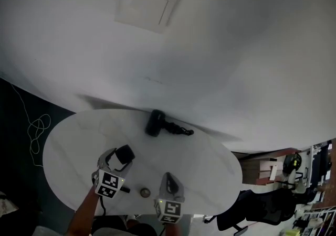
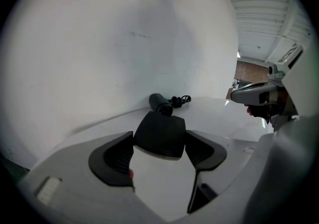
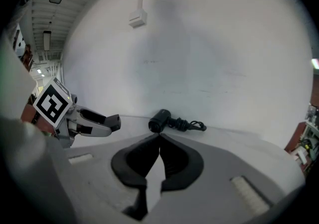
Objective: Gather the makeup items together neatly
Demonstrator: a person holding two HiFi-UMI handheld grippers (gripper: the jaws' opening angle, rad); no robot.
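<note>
Since my left gripper (image 1: 122,157) is clamped on the black case (image 2: 160,133) only at its sides, a quick swing could let it pivot out and drop onto the table (image 1: 205,161). The small round item (image 1: 144,192) lies between my two sets of fingers, slightly behind them. Only the head view shows it, so my right gripper (image 3: 158,137), jaws pressed together on nothing, could clip it; the gripper views instead show the hair dryer (image 3: 160,120) well ahead.
</note>
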